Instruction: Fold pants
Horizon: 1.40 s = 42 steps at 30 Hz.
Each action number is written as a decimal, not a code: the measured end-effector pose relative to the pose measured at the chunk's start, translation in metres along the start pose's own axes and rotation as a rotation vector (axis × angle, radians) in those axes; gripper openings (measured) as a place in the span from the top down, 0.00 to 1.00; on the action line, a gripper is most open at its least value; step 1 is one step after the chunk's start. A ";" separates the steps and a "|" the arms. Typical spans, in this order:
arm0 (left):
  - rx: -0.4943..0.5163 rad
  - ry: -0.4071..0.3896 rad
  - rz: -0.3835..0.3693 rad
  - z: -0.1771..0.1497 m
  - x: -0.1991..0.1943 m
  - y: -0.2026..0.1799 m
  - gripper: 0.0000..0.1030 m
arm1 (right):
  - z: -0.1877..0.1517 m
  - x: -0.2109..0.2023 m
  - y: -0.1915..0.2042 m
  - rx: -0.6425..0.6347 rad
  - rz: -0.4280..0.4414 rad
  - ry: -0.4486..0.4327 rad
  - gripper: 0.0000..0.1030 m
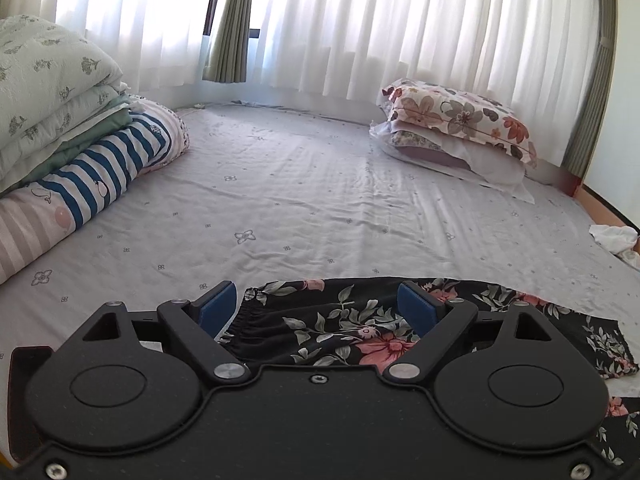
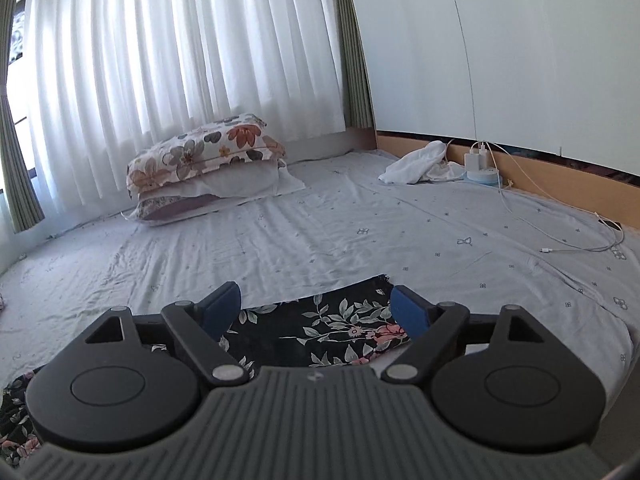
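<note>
Both hand-held grippers poised over the pants, ready to grasp for a fold.

The black floral pants (image 1: 344,324) lie flat on the bed (image 1: 304,200), well apart from the stacked pillows (image 1: 456,128) near the curtain. The left hand-held gripper (image 1: 318,306) straddles the gathered waistband end with jaws spread wide, holding nothing; the right hand-held gripper (image 2: 316,306) hangs equally wide over the opposite edge, also empty. The fold likely has not begun: next, each should lower and pinch its edge.
</note>
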<state>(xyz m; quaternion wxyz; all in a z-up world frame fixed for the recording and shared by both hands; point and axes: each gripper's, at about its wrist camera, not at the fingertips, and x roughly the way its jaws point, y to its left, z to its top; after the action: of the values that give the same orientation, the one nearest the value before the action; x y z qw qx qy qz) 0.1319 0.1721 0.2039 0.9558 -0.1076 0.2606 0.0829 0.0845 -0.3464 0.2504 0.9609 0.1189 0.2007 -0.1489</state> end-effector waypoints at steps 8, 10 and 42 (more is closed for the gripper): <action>0.008 0.033 0.010 0.004 0.035 -0.010 0.14 | 0.004 0.021 0.018 -0.037 -0.023 0.022 0.12; 0.007 0.043 0.013 0.005 0.043 -0.011 0.14 | 0.006 0.027 0.022 -0.049 -0.030 0.030 0.12; -0.138 0.313 0.035 -0.001 0.290 0.015 0.03 | -0.009 0.313 0.026 0.181 0.004 0.385 0.12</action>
<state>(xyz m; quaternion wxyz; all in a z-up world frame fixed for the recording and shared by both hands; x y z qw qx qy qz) 0.3744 0.2158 0.0510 0.8923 -0.1798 0.4020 0.0995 0.3642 -0.3948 0.1151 0.8905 0.2314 0.3662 -0.1391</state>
